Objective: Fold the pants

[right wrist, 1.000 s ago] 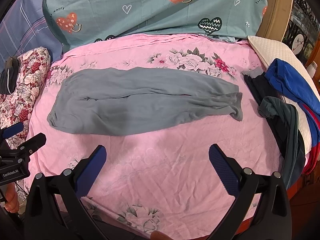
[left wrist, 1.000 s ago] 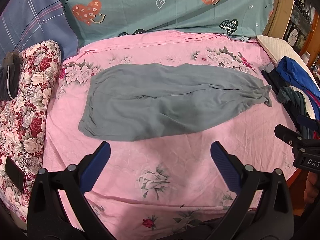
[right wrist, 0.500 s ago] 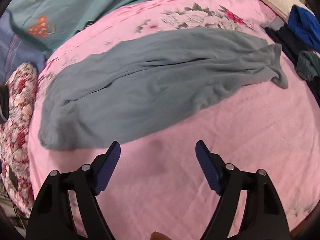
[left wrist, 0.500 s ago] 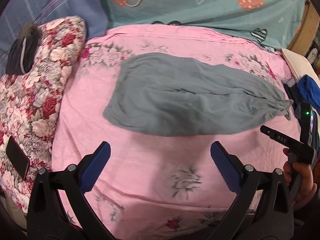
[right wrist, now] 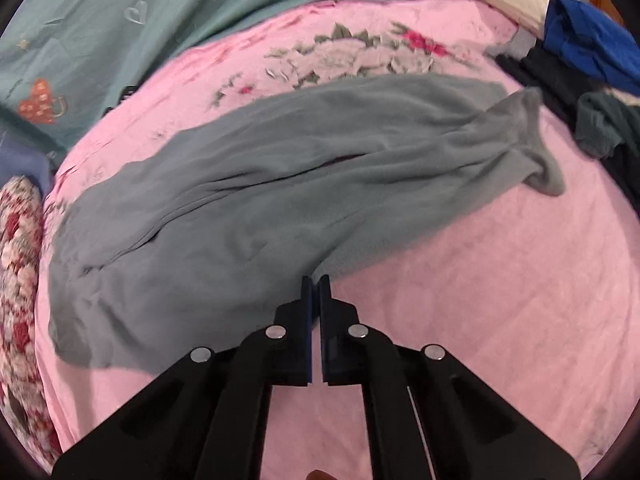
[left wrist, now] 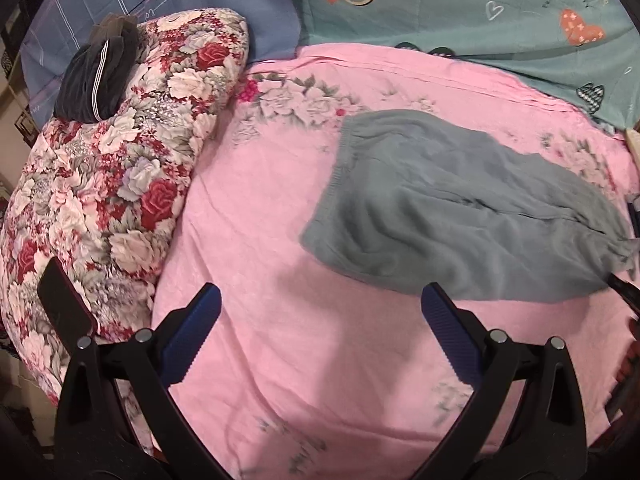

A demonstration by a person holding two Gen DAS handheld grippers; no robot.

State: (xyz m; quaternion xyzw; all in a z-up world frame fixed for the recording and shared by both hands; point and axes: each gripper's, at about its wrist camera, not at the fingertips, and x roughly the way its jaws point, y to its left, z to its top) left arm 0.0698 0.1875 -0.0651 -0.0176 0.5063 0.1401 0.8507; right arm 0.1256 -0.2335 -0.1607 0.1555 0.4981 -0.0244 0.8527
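Grey pants [right wrist: 280,184] lie flat and folded lengthwise on a pink floral bedsheet [right wrist: 460,320], waistband to the left, leg cuffs to the right. In the left wrist view the pants [left wrist: 460,208] lie ahead and to the right, waistband nearest. My left gripper [left wrist: 320,320] is open and empty above the sheet, short of the waistband corner. My right gripper [right wrist: 316,284] is shut, its tips at the near edge of the pants; whether cloth is pinched I cannot tell.
A red floral quilt [left wrist: 112,168] with a dark folded garment [left wrist: 96,80] on it lies left. A teal heart-print cover [left wrist: 480,4] lies at the back. A pile of blue and dark clothes [right wrist: 592,64] sits at the right edge.
My right gripper has closed and moved down to the near edge of the pants. My left gripper has swung left and nearer the waistband, still open.
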